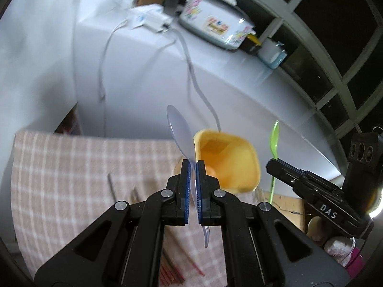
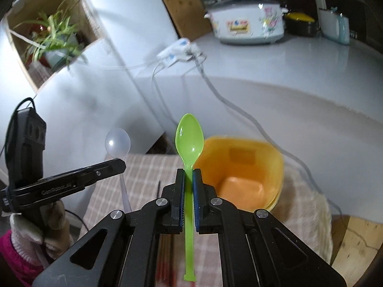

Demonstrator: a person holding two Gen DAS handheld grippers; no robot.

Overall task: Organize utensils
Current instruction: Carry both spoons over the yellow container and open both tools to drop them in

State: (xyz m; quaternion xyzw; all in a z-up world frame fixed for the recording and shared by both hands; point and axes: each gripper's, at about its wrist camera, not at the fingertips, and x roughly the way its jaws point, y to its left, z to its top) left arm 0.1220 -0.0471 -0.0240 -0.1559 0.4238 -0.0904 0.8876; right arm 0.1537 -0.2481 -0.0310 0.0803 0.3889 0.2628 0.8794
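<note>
LEFT hand-held gripper: clamped on clear spoon at neck | RIGHT hand-held gripper: clamped on green spoon | both aloft beside yellow cup at tabletop far edge | light, slippery plastic; grip handles.

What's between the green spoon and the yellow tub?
Nothing. In the right wrist view the green spoon, clamped in the right tongs, overlaps the tub rim.
</note>
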